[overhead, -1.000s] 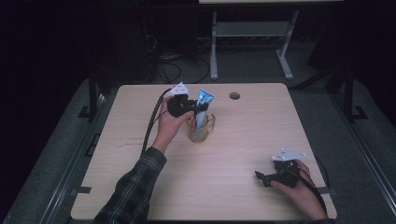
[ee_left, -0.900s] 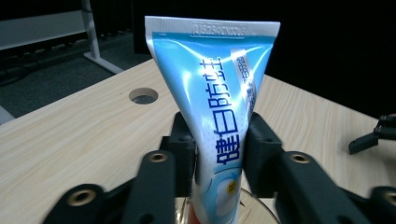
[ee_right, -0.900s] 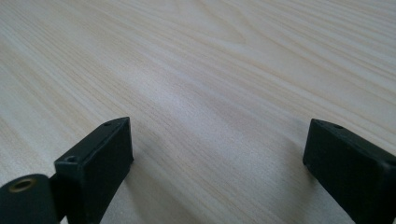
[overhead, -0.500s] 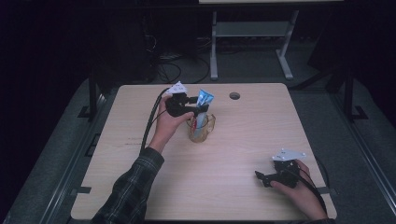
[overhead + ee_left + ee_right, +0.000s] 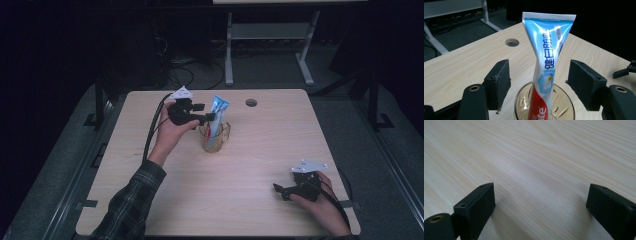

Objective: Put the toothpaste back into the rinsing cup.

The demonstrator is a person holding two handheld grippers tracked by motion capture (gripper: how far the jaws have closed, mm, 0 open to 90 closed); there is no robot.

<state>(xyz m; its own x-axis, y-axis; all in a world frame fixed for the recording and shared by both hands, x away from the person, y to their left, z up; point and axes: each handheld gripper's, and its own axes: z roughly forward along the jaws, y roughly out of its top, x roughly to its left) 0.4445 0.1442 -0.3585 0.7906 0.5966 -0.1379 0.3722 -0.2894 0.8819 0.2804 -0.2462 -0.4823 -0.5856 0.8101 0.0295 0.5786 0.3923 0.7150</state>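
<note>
A blue, white and red toothpaste tube [image 5: 218, 111] stands crimp end up in a clear amber glass cup [image 5: 216, 140] near the table's middle back. My left gripper [image 5: 212, 117] is level with the tube's upper half. In the left gripper view the tube [image 5: 547, 60] rises between the jaws of the open left gripper [image 5: 541, 76], with a gap on each side, and the cup's rim [image 5: 520, 96] is below. My right gripper [image 5: 278, 189] rests open near the front right corner. In its own view the right gripper [image 5: 539, 200] has only bare wood between its jaws.
The light wooden table [image 5: 260, 165] has a round cable hole [image 5: 251, 102] at the back. A cable [image 5: 152, 130] trails from the left gripper over the table's left side. Dark floor and a white desk frame [image 5: 270, 35] lie beyond the far edge.
The left hand has drawn slightly left and toward the person. The tube stays standing in the cup. The right hand has not moved.
</note>
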